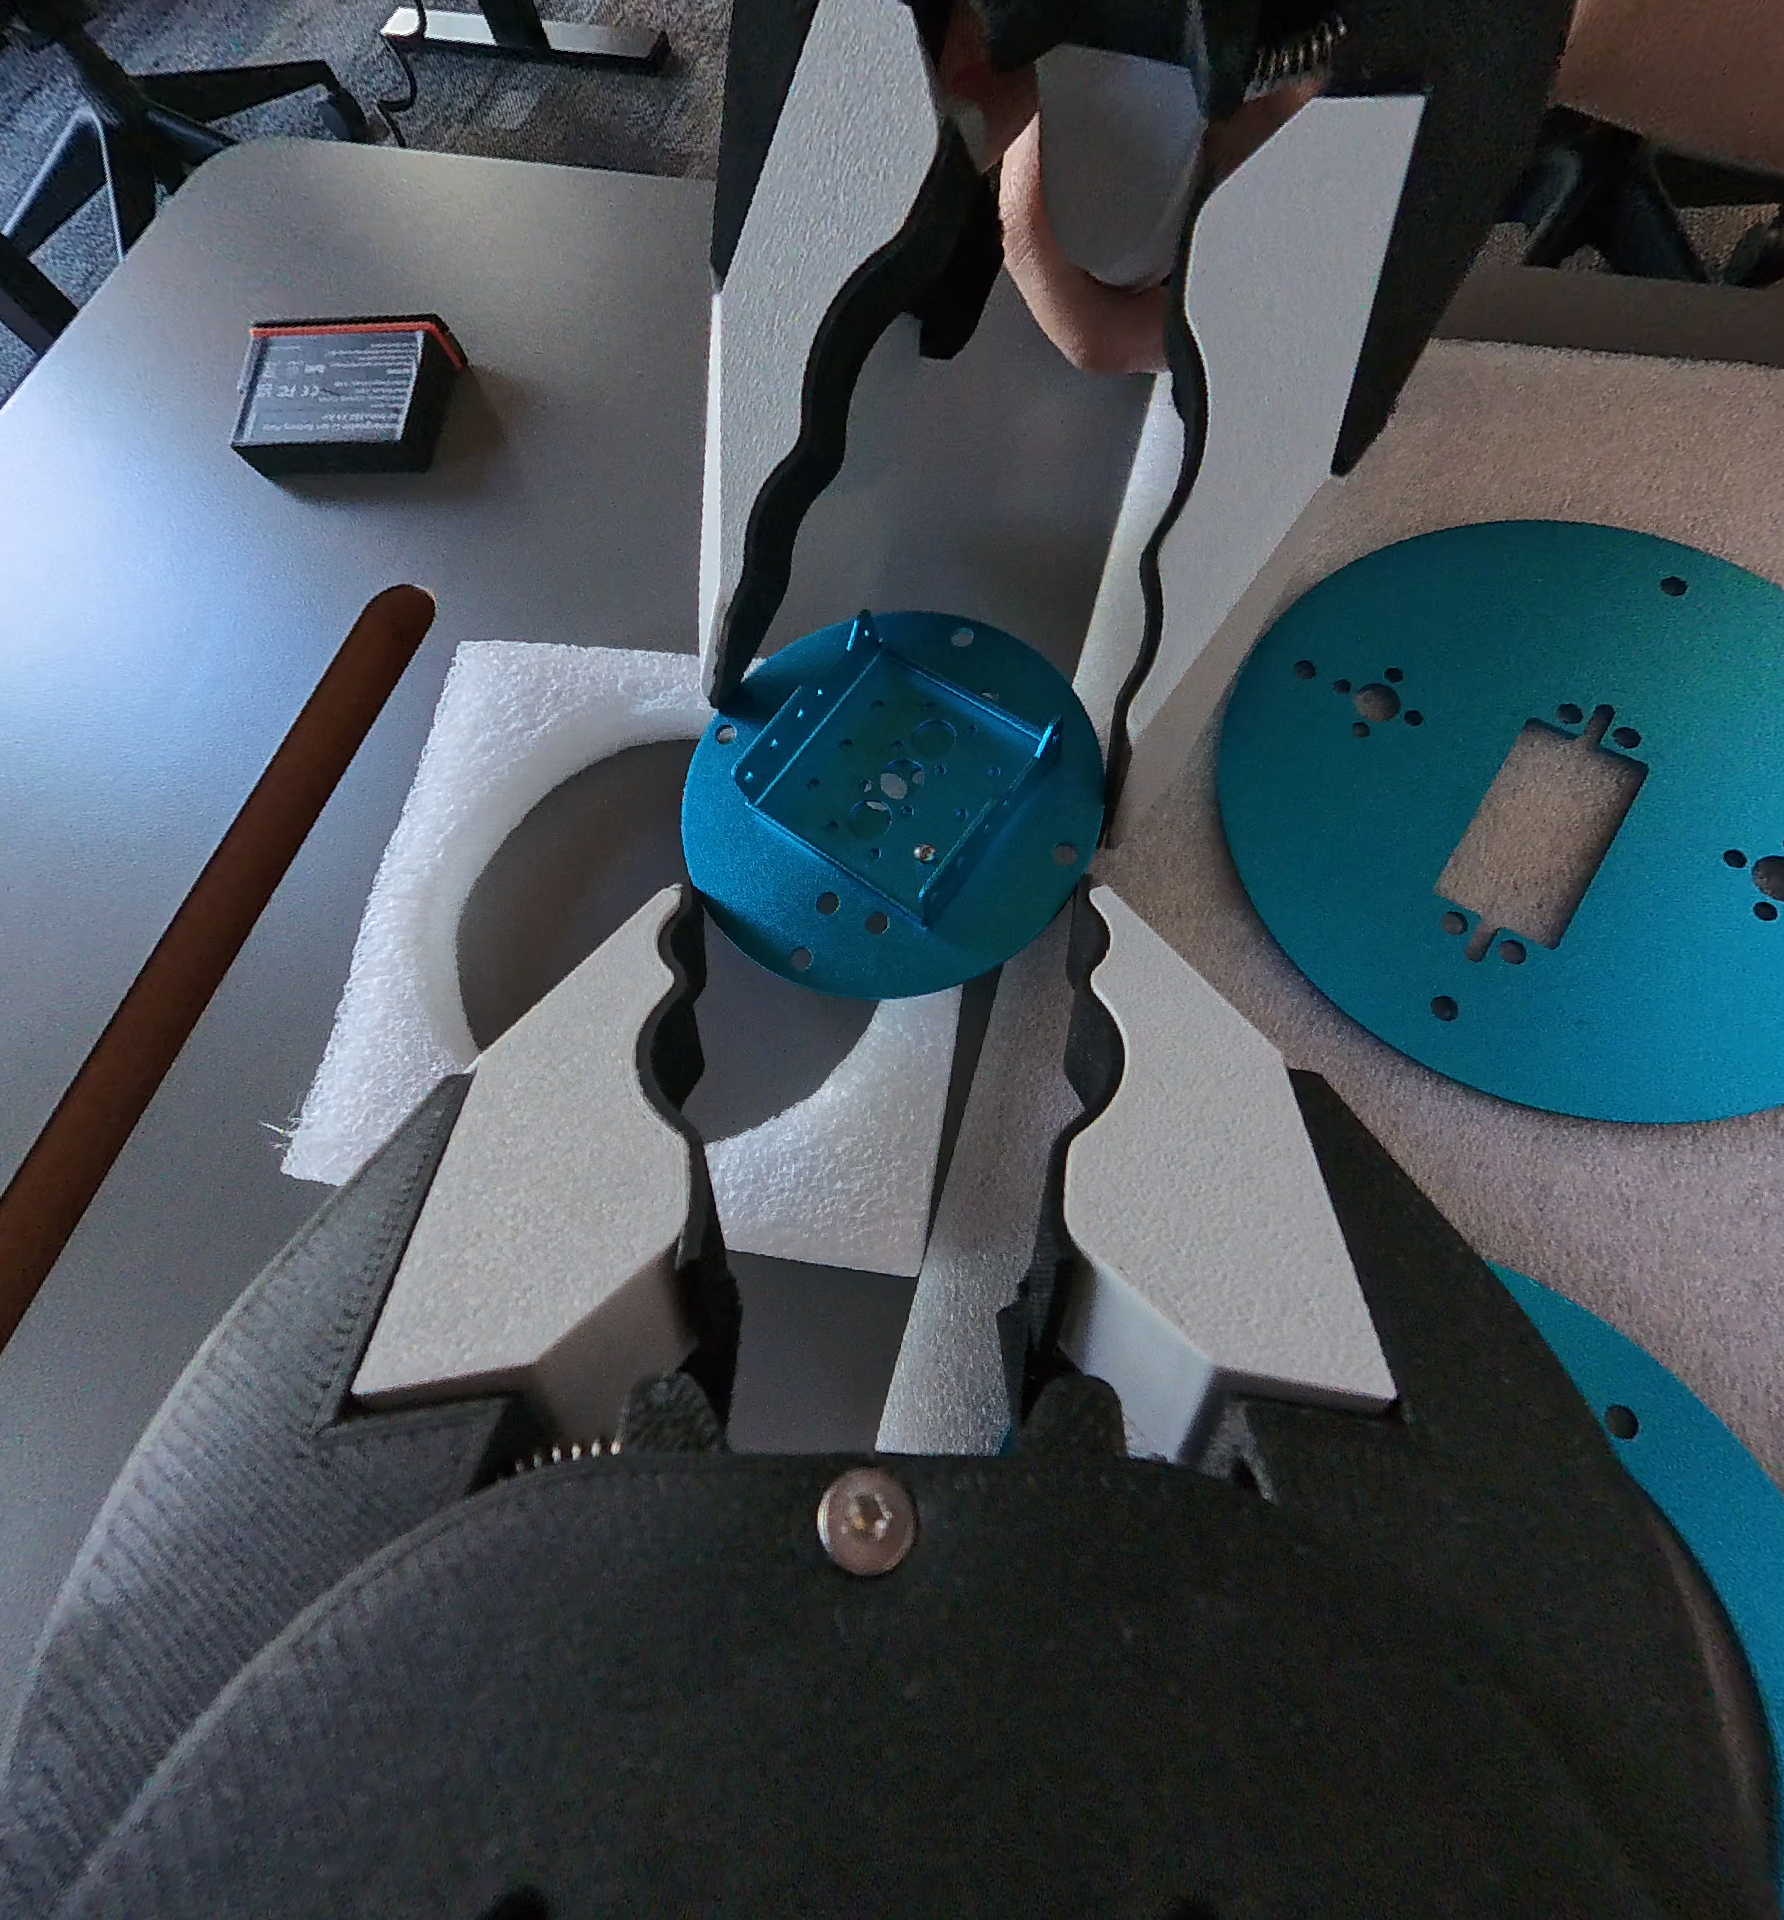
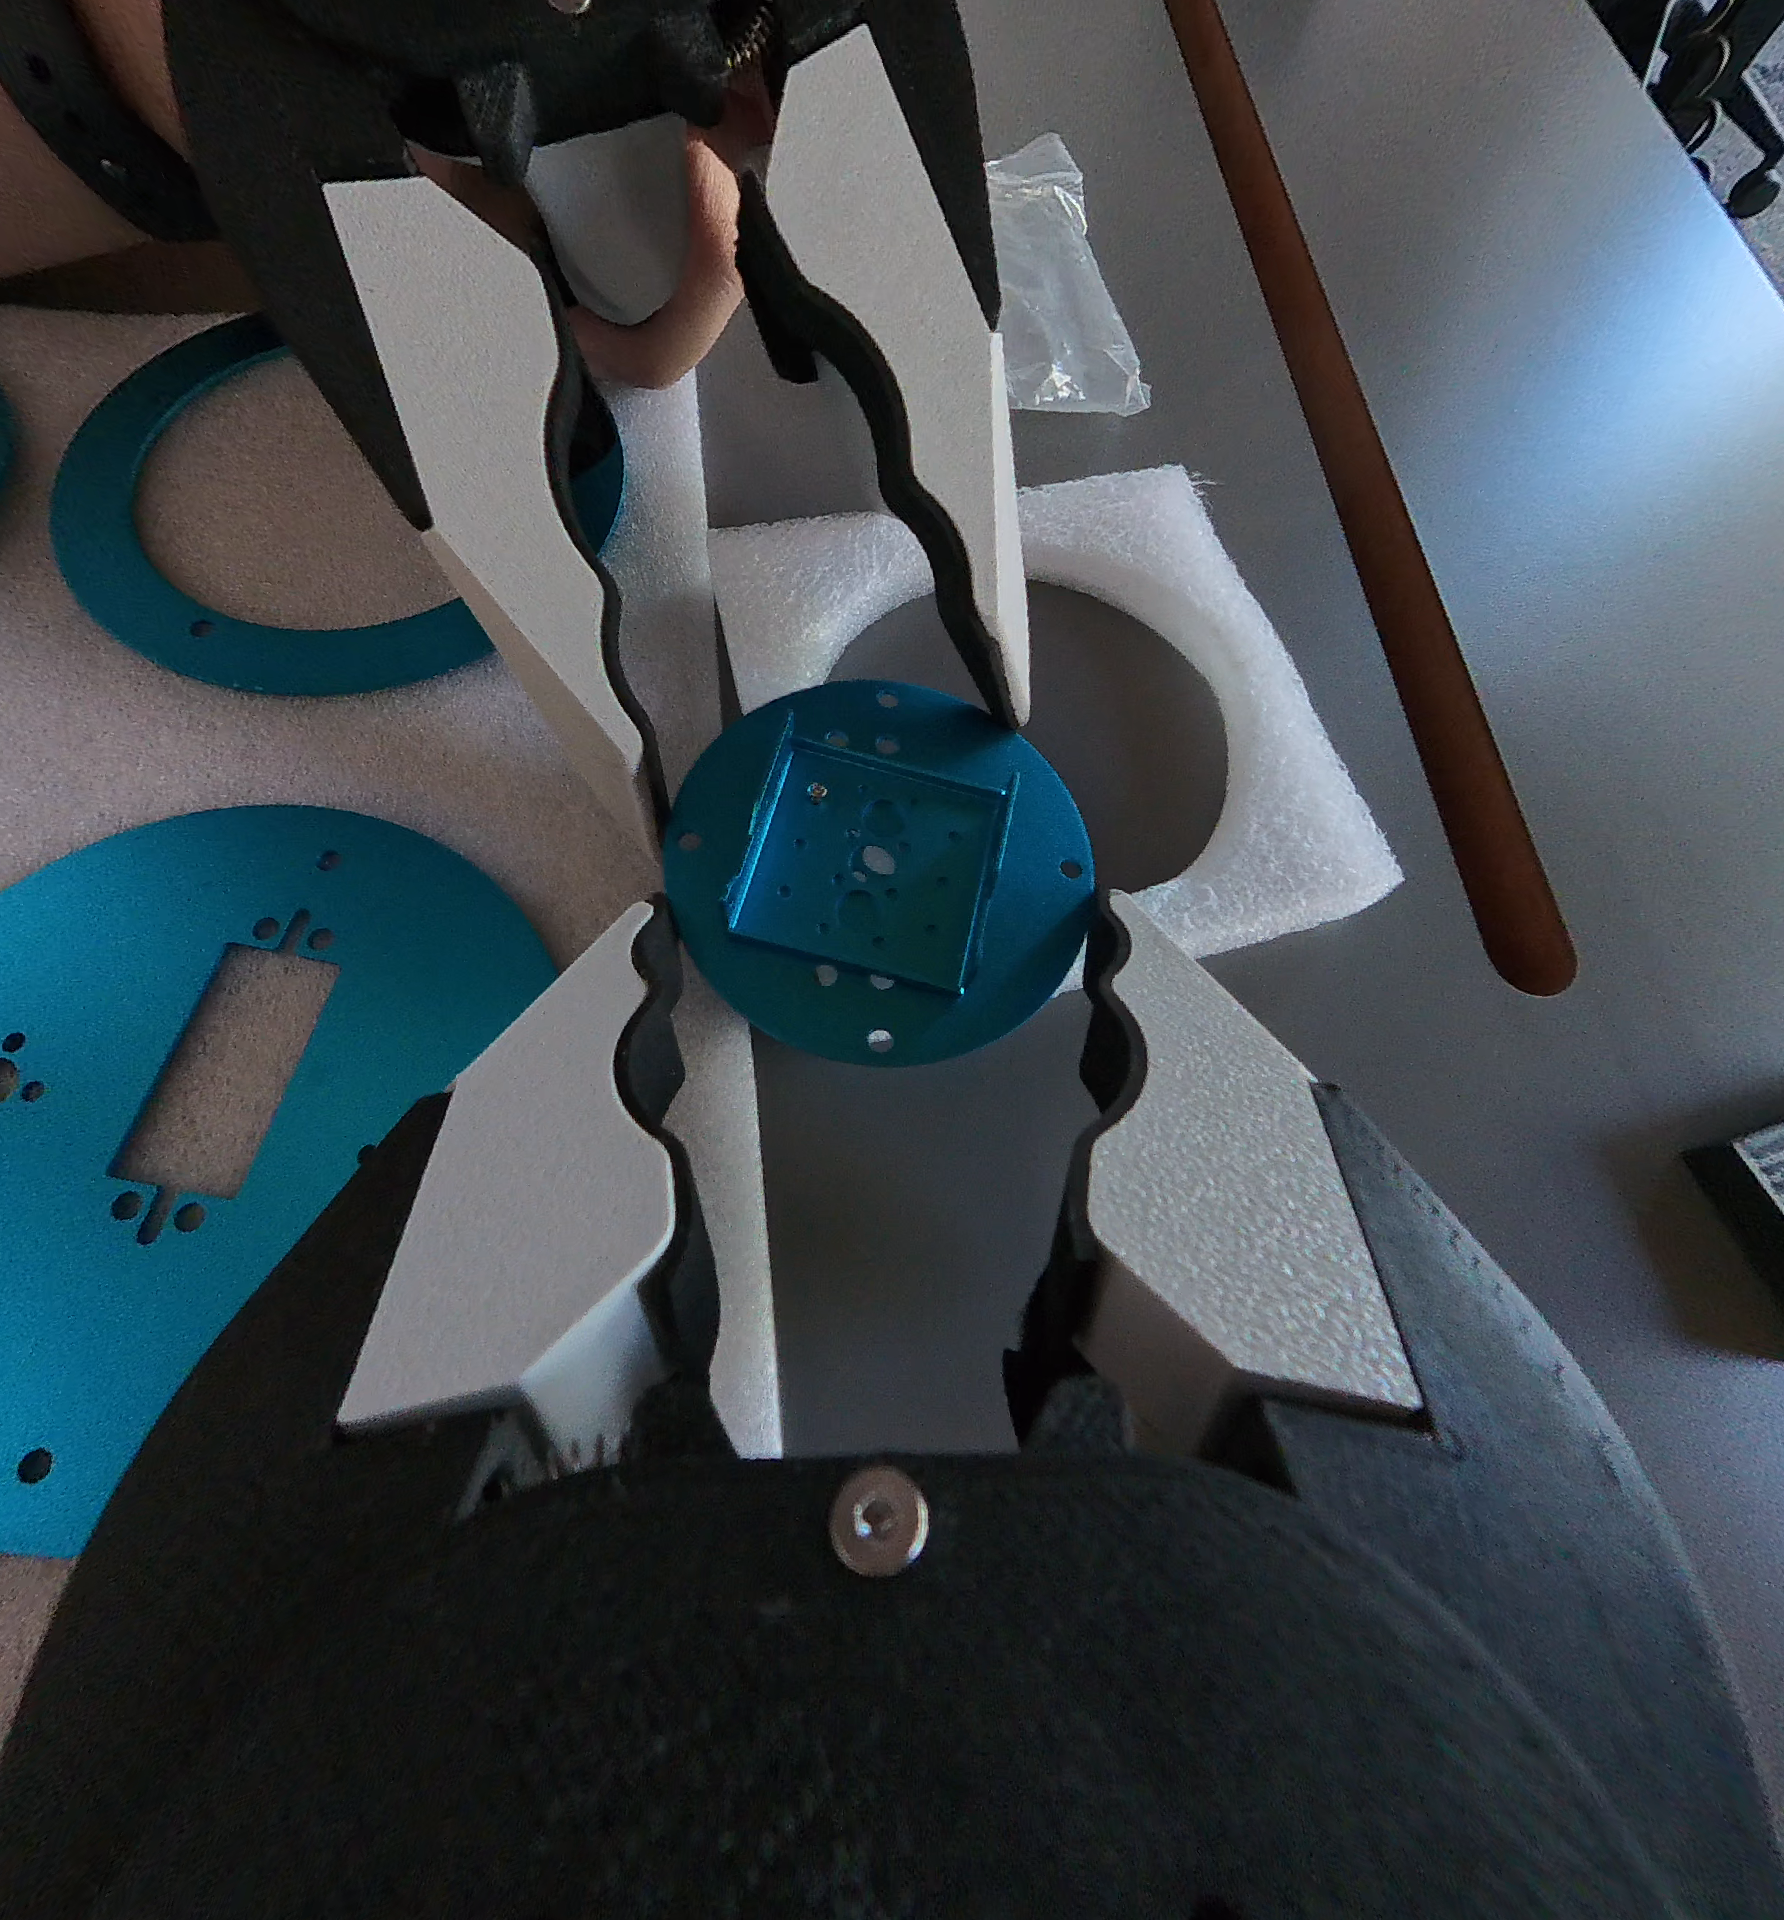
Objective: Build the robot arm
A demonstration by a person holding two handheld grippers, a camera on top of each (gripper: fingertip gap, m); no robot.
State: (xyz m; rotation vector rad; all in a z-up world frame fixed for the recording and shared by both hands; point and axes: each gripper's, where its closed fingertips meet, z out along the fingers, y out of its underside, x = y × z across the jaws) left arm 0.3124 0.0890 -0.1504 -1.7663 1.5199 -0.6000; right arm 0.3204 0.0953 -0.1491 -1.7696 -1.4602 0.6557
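A small blue round disc [image 1: 774, 894] with a square blue bracket [image 1: 898, 790] on top sits between both grippers, over a white foam frame [image 1: 514, 748]. My left gripper [image 1: 883, 904] comes from the near side and its fingertips press on the disc's near edges. My right gripper [image 1: 917, 764] comes from the far side, its fingertips on the disc's rim. In the right wrist view the right gripper [image 2: 883, 920] clasps the disc [image 2: 1023, 935] across its width. There the left gripper [image 2: 831, 774] meets the far rim, and the bracket [image 2: 867, 873] faces up.
A large blue plate with a rectangular cutout [image 1: 1553, 821] lies on a beige mat [image 1: 1490, 1195]. A blue ring [image 2: 275, 644] and another blue plate [image 1: 1719, 1558] lie nearby. On the grey table [image 1: 244, 727] are a black battery box [image 1: 348, 395], a brown slot [image 1: 171, 987] and a clear bag [image 2: 1064, 281]. The tips of both grippers are at nearly the same place. From either gripper's tips it is about 12 cm to the brown slot [image 1: 171, 987]. The right camera catches it too, in the right wrist view [image 2: 1395, 576].
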